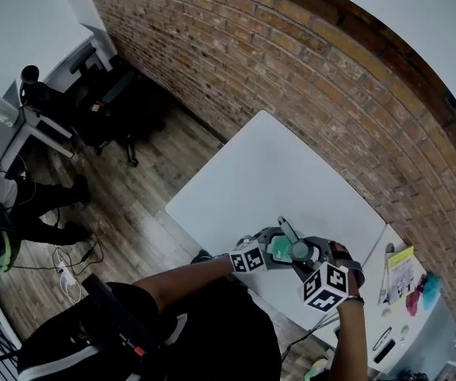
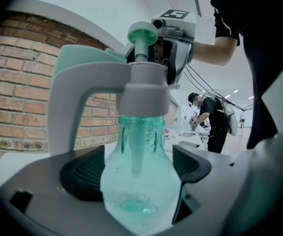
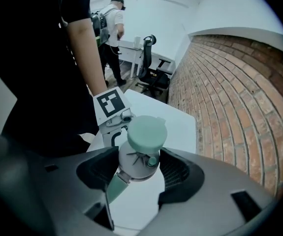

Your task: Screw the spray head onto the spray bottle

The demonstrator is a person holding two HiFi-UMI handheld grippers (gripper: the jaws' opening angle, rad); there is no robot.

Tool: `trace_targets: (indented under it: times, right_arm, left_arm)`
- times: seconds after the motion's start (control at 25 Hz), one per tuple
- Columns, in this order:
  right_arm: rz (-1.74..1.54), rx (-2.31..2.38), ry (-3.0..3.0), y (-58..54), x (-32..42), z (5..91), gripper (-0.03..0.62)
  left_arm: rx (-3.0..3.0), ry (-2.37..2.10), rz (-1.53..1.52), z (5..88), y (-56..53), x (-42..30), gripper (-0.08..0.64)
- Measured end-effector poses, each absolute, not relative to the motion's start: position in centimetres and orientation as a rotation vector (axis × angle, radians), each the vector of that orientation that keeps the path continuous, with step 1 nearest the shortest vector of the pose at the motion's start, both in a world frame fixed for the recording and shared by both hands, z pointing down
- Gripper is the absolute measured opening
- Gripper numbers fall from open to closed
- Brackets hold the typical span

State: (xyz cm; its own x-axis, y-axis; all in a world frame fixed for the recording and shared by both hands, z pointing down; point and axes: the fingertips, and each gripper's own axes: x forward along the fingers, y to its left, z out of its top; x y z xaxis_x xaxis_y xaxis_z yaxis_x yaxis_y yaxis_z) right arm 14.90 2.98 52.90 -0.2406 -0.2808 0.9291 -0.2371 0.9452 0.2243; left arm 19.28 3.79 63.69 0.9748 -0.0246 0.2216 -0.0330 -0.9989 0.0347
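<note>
Head view, and the bottle (image 1: 277,250) is nearly buried: left tongs (image 1: 269,248) and right tongs (image 1: 305,254) crowd over it, just a green scrap showing. The bits (image 1: 415,300) on the side desk (image 1: 440,333) at the right edge are too small to name. Left gripper view: the bottle's base drops out under the tongs' body, and the right tongs sit mostly behind the head (image 2: 143,82). Right gripper view: the head covers the bottle outright; of the left tongs, little beyond a marker cube (image 3: 110,103) shows.

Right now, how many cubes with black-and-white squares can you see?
2. One black-and-white marker cube sits left of the pale green plastic spray bottle; the other sits lower right of it.
</note>
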Motion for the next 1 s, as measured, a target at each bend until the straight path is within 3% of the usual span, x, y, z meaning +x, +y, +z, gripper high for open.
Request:
trace_targets:
  times: [1.0]
  right_arm:
    - [0.132, 0.555, -1.930, 2.9, 17.2, 52.8, 0.256]
  left_arm:
    - [3.096, -0.032, 0.339, 62.9, 3.7, 19.2, 0.424]
